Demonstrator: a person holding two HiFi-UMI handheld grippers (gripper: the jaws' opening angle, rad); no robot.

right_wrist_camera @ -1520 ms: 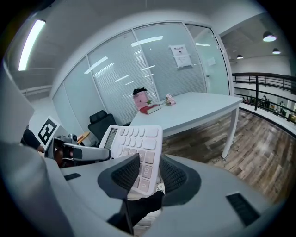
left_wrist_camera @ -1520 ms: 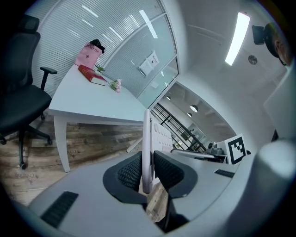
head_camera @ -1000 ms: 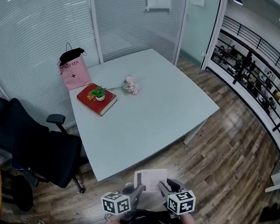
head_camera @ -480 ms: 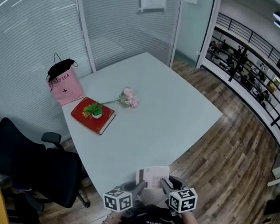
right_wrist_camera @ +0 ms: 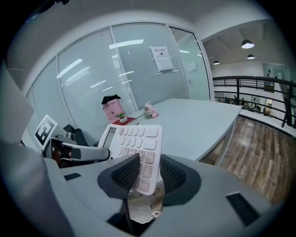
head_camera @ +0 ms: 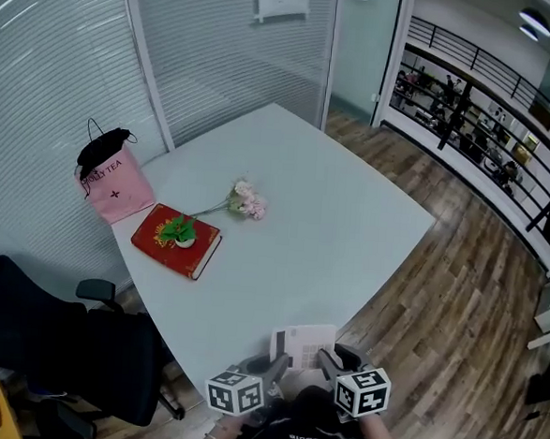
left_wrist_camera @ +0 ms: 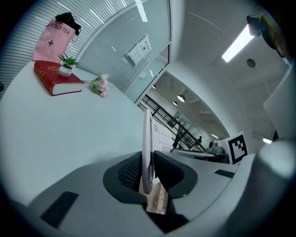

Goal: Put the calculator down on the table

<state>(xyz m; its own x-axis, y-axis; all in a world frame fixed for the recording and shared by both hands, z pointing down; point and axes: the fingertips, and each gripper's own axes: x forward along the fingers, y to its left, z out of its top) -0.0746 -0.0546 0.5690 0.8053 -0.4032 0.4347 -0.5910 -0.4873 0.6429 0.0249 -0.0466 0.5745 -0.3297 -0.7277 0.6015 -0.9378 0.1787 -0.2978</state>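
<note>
A white calculator (head_camera: 304,345) hangs in the air in front of the near edge of the pale grey table (head_camera: 313,207), gripped from both sides. My left gripper (head_camera: 277,364) is shut on its left edge. In the left gripper view the calculator (left_wrist_camera: 147,148) shows edge-on, pinched between the dark pads of the gripper (left_wrist_camera: 148,169). My right gripper (head_camera: 326,363) is shut on its right side. In the right gripper view the keypad (right_wrist_camera: 134,143) faces the camera and slants between the pads of the gripper (right_wrist_camera: 149,173).
On the table's left part lie a red book (head_camera: 176,241) with a small potted plant (head_camera: 180,231) on it, pink flowers (head_camera: 248,201) and a pink bag (head_camera: 113,184). A black office chair (head_camera: 60,340) stands at the left. Glass partitions stand behind, and wood floor lies to the right.
Both grippers, with the calculator between them, have moved closer to the table's near edge. The grip looks unchanged.
</note>
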